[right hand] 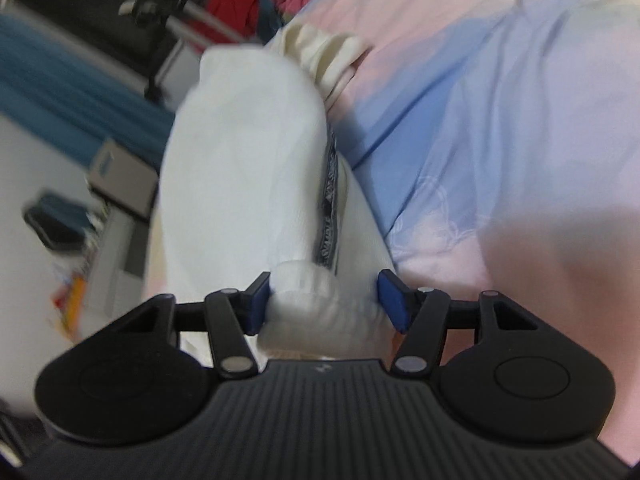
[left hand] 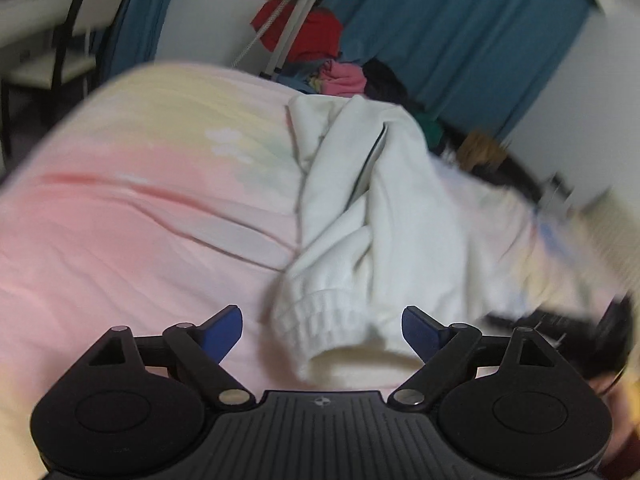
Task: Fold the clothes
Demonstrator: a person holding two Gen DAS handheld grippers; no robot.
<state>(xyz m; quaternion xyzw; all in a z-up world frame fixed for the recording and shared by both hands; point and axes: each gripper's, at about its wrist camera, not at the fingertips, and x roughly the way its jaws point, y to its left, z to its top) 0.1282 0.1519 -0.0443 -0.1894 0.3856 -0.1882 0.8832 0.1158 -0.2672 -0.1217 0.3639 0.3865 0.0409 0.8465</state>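
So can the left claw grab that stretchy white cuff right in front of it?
Probably yes. The left claw is open, and the ribbed cuff lies on the pink bedsheet just ahead of its tips with nothing in between.

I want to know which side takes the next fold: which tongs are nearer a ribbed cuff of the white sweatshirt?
Right. The right tongs straddle a ribbed cuff of the white sweatshirt; the left tongs stand open just short of another.

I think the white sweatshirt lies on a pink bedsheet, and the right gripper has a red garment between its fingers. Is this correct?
Not quite. The right wrist view shows the right gripper has the ribbed cuff of the white sweatshirt between its fingers, not a red garment. It does lie on the pink bedsheet.
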